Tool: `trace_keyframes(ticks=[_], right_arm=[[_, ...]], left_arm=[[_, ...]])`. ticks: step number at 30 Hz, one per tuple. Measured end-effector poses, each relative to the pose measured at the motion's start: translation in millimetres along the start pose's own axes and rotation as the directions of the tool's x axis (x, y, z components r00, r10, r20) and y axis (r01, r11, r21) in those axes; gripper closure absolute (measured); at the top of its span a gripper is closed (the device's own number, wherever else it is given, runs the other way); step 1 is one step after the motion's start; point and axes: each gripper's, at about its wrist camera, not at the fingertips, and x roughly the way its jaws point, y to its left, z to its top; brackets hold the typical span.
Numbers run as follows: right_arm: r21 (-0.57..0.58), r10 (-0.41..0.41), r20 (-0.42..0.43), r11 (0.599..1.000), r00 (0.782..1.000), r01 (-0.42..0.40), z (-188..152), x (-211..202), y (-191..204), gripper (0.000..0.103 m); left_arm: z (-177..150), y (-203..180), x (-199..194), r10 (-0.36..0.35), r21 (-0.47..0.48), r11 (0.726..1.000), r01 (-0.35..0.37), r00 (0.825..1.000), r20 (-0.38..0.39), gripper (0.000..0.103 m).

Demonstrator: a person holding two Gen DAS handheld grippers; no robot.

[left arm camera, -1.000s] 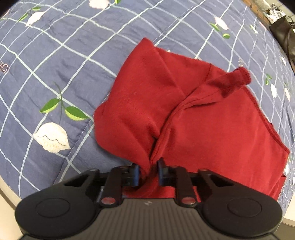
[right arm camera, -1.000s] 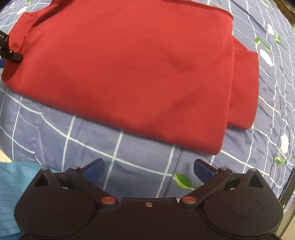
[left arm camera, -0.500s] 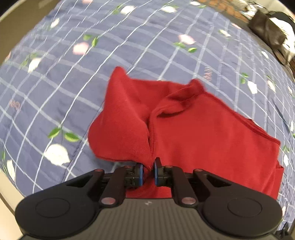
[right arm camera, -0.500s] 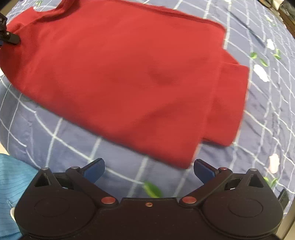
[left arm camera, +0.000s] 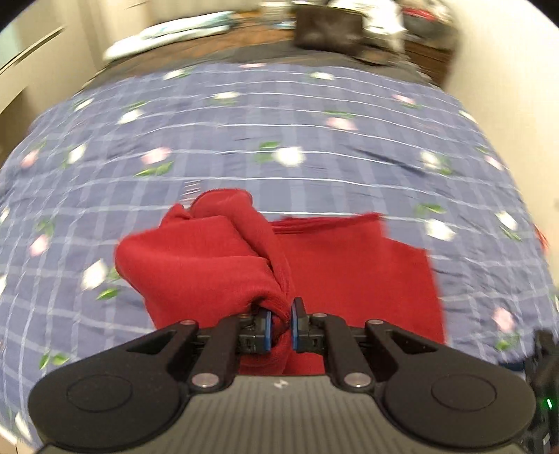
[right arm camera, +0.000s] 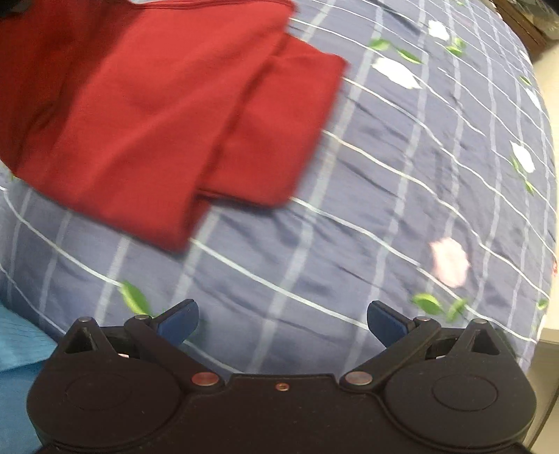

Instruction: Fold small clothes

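A small red garment (left arm camera: 349,276) lies on the blue checked bedspread (left arm camera: 279,139). My left gripper (left arm camera: 281,323) is shut on a bunched edge of it, lifting that edge so the cloth folds into a hump on the left. In the right wrist view the same red garment (right arm camera: 146,115) fills the upper left, its folded sleeve sticking out to the right. My right gripper (right arm camera: 281,319) hangs open over bare bedspread (right arm camera: 349,227), below and to the right of the garment, with nothing between its fingers.
The bedspread carries white and pink flowers and green leaves. A dark bag (left arm camera: 328,31) and clutter sit beyond the bed's far edge. A light blue sleeve (right arm camera: 17,366) shows at the lower left of the right wrist view. The bed's edge (right arm camera: 541,331) is at the right.
My left gripper has risen and tilted up with the red edge, bringing the far room into view. My right gripper, still open, has swung right, away from the garment.
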Motion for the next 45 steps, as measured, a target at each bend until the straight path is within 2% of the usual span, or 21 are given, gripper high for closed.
trace_keyframes(ticks=[5,8,11,16,20,24,26,28,30,32,35,38,42,45], right_arm=[[0.039,-0.019,-0.004,0.999,1.0,0.019,-15.3,3.7,-35.0,0.001],[0.056,-0.023,-0.01,0.998,1.0,0.024,-25.6,5.7,-50.2,0.001],[0.068,-0.022,-0.02,0.997,1.0,0.024,-36.7,7.0,-58.4,0.001],[0.058,-0.018,-0.034,0.998,0.999,0.02,-44.5,12.2,-65.0,0.001],[0.036,-0.008,-0.025,0.999,1.0,0.009,-41.7,13.2,-63.4,0.001],[0.005,0.006,-0.006,1.0,1.0,-0.005,-32.4,10.0,-57.0,0.001],[-0.008,0.013,0.002,1.0,1.0,-0.013,-28.2,8.4,-51.9,0.001],[-0.019,0.021,0.007,1.0,1.0,-0.021,-23.9,8.5,-46.4,0.001],[-0.024,0.03,0.01,0.999,1.0,-0.03,-20.4,8.3,-40.8,0.001],[-0.03,0.039,0.007,0.999,0.999,-0.039,-17.3,9.7,-33.9,0.001],[-0.045,0.044,0.006,0.998,0.999,-0.044,-12.4,11.1,-22.5,0.001],[-0.052,0.049,0.028,0.998,0.998,-0.047,-6.2,6.8,-10.4,0.001],[-0.046,0.051,0.153,0.998,0.987,-0.045,4.6,-12.9,-0.2,0.001],[0.0,0.066,0.267,0.998,0.962,-0.069,19.5,-34.1,6.8,0.001]], left_arm=[[-8.5,-70.9,20.9,-0.057,0.158,0.985,0.068,0.996,-0.069,0.093],[-20.3,-102.3,33.6,-0.045,0.24,0.968,0.073,0.992,-0.117,0.093],[-28.7,-116.2,42.3,-0.013,0.291,0.955,0.052,0.991,-0.136,0.091],[-33.7,-113.8,43.0,-0.026,0.241,0.968,0.063,0.988,-0.155,0.082],[-30.4,-102.9,37.0,-0.061,0.199,0.976,0.09,0.987,-0.149,0.065],[-34.7,-93.3,24.5,-0.149,0.127,0.977,0.171,0.975,-0.164,0.043],[-39.1,-88.8,18.4,-0.155,0.108,0.979,0.174,0.975,-0.162,0.038],[-43.3,-82.9,11.5,-0.13,0.095,0.985,0.146,0.98,-0.154,0.029],[-47.1,-72.8,5.7,-0.088,0.064,0.993,0.098,0.985,-0.145,0.012],[-51.6,-58.5,0.1,-0.033,0.02,0.999,0.036,0.99,-0.139,0.005],[-55.7,-30.3,-1.9,0.06,-0.065,0.995,-0.071,0.985,-0.163,0.002],[-59.3,0.2,-0.9,0.124,-0.16,0.974,-0.158,0.971,-0.207,0.002],[-65.9,43.1,-0.7,0.183,-0.272,0.927,-0.26,0.943,-0.278,0.002],[-70.3,66.2,-0.7,0.214,-0.301,0.902,-0.31,0.925,-0.312,0.001]])
